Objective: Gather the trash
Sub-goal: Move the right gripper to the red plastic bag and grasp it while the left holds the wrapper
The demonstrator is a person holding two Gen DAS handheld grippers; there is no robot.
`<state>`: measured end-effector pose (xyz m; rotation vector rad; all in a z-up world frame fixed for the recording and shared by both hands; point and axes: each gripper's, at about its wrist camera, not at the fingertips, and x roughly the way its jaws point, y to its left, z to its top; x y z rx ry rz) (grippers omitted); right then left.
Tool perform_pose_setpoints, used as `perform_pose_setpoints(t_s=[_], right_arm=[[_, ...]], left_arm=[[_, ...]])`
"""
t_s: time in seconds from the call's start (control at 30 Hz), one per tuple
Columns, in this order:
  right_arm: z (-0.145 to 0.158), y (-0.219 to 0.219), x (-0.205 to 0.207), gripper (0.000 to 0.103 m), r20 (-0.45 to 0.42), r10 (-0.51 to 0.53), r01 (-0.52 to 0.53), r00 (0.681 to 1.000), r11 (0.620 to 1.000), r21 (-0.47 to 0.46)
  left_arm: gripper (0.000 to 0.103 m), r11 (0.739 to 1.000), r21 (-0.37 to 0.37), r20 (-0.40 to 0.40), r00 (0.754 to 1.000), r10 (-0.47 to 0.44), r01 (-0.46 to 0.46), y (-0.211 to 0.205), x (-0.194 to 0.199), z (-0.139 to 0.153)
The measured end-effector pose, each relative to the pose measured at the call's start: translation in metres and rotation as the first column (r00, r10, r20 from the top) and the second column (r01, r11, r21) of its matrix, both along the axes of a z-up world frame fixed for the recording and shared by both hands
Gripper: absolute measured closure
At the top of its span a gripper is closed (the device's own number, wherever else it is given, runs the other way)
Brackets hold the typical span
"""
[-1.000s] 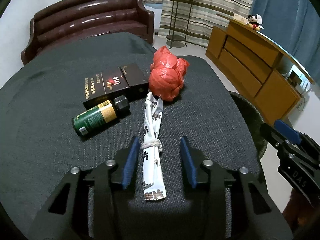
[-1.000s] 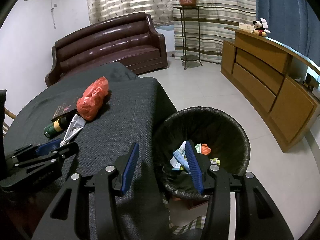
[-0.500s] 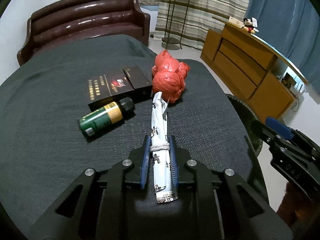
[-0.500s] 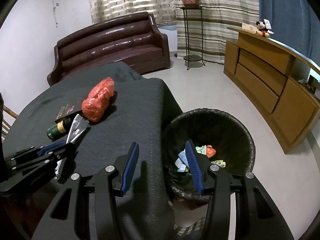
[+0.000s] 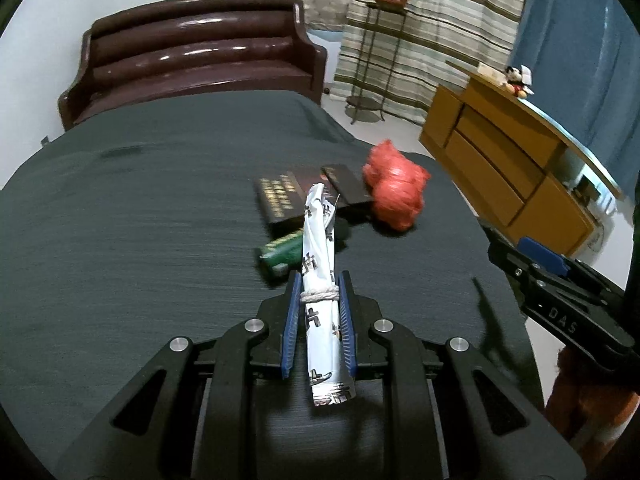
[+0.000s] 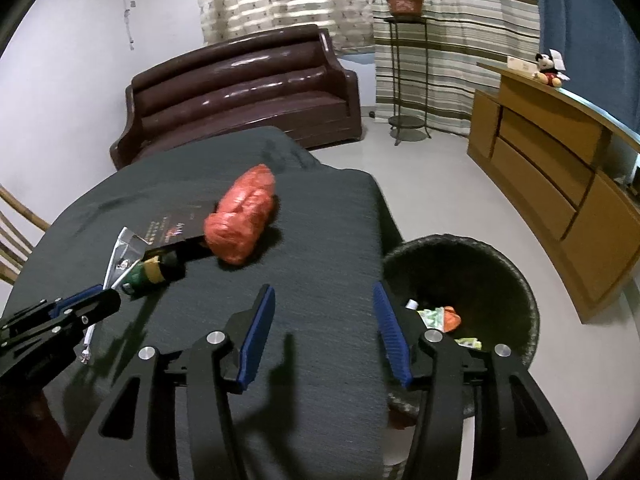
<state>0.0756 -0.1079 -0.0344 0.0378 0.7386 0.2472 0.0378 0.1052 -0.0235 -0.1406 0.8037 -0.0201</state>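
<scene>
My left gripper (image 5: pixel 320 280) is shut on a rolled white wrapper (image 5: pixel 318 236) tied with string, and holds it lifted above the dark table (image 5: pixel 120 220). On the table lie a green bottle (image 5: pixel 282 254), a dark box (image 5: pixel 286 196) and a crumpled red bag (image 5: pixel 396 196). In the right wrist view the wrapper (image 6: pixel 120 248) sticks up from the left gripper (image 6: pixel 100 298) at the left. My right gripper (image 6: pixel 323 292) hovers over the table's right edge. Its jaws are opening with nothing between them. A black bin (image 6: pixel 460 240) with scraps inside stands on the floor just right of it.
A brown sofa (image 6: pixel 240 92) stands behind the table. A wooden cabinet (image 6: pixel 560 168) runs along the right wall, and a metal plant stand (image 6: pixel 408 80) stands by the curtains. Pale bare floor lies between the bin and the cabinet.
My left gripper closed on the wrapper and lifted it off the table. The right gripper drifted left from over the bin to the table's edge, and its jaws widened a little.
</scene>
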Motion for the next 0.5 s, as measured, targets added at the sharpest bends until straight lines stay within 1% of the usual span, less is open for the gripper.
perform_pose_setpoints(t_s=[0.23, 0.4, 0.5], right_arm=[[0.004, 0.032, 0.001, 0.051, 0.003, 0.064, -0.064, 0.998, 0.998, -0.006], [0.005, 0.054, -0.001, 0.05, 0.003, 0.108, -0.108, 0.994, 0.994, -0.017], [0.005, 0.059, -0.001, 0.049, 0.001, 0.115, -0.115, 0.993, 0.993, -0.021]], left_arm=[[0.085, 0.998, 0.008, 0.003, 0.998, 0.057, -0.057, 0.026, -0.002, 0.002], [0.085, 0.997, 0.014, -0.014, 0.997, 0.07, -0.069, 0.042, 0.003, -0.003], [0.085, 0.998, 0.015, -0.028, 0.997, 0.067, -0.067, 0.046, 0.006, -0.007]])
